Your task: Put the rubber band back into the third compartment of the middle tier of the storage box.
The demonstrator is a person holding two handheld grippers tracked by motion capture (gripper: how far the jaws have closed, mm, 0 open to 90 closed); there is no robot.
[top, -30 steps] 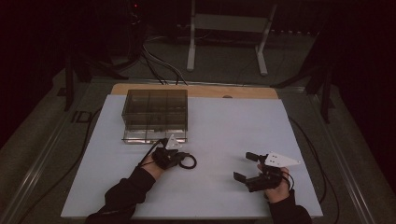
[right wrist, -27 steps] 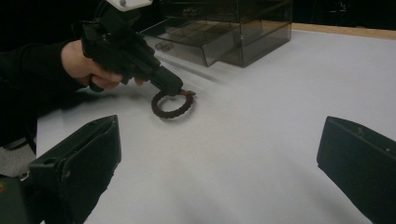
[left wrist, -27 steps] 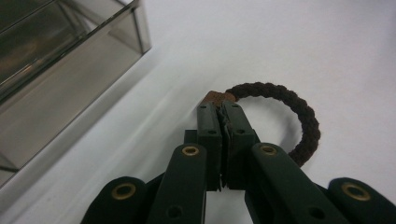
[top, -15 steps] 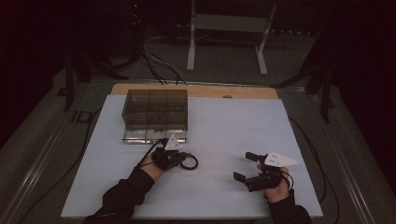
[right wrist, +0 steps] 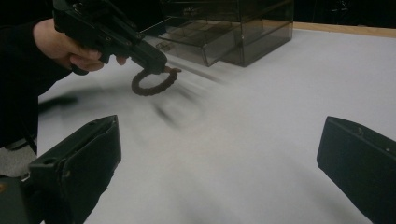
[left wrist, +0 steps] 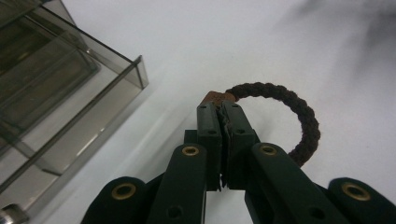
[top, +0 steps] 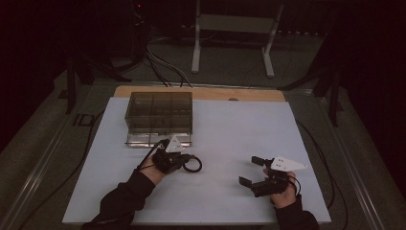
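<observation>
A dark brown braided hair tie (left wrist: 299,116) with a small brown joint is pinched between the jaws of my left gripper (left wrist: 222,109), which is shut on it. In the high view the left gripper (top: 184,160) holds the hair tie (top: 194,165) just in front of the smoky clear drawer box (top: 159,112). The right gripper view shows the hair tie (right wrist: 152,84) hanging a little above the white table. My right gripper (top: 250,170) stands open at the front right, with nothing between its jaws (right wrist: 219,158).
The drawer box has its lowest drawer (left wrist: 56,140) pulled out toward me, close to the left gripper. The white table top (top: 239,129) stretches between the two hands. Cables and a metal stand (top: 234,28) lie on the floor beyond the table.
The left gripper with the hair tie has shifted very slightly; the right gripper has stayed where it was.
</observation>
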